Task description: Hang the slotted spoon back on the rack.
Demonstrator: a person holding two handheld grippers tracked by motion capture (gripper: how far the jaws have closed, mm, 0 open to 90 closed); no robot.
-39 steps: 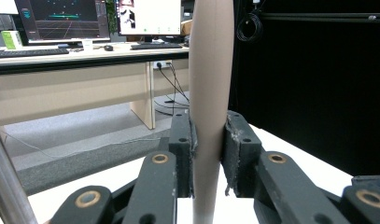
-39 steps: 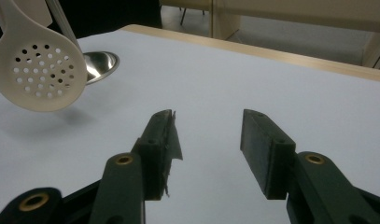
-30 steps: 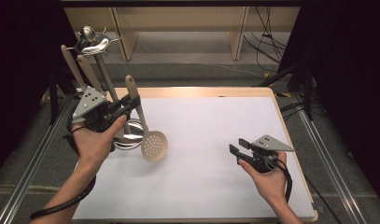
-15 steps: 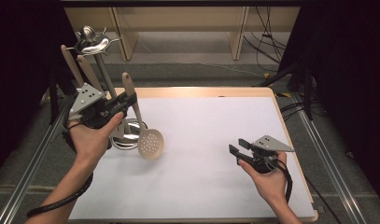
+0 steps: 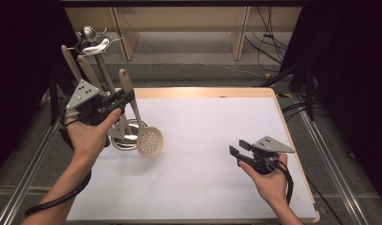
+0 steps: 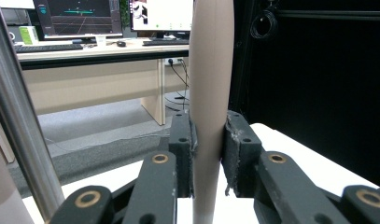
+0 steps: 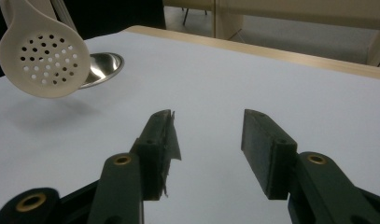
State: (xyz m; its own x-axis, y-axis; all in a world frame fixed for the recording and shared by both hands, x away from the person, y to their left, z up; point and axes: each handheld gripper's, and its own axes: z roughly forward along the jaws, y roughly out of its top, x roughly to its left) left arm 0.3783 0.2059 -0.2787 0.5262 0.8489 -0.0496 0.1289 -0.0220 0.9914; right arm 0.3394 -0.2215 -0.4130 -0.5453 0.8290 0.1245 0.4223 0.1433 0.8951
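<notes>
My left gripper is shut on the handle of a beige slotted spoon, holding it off the white table top with the perforated head down. In the left gripper view both pads squeeze the beige handle and my left gripper points level. Just left of it stands a metal utensil rack with two more beige handles hanging from it and a round steel base. My right gripper rests open at the right front of the table. In the right gripper view its jaws stand apart over bare table, with the spoon head far left.
The rack's steel pole rises close on the left in the left gripper view. The wooden table edge runs along the back, with cables and desk legs on the floor beyond. Dark curtains flank both sides.
My left gripper has carried the slotted spoon a little to the left, toward the rack, and raised it slightly. The right gripper has stayed put.
</notes>
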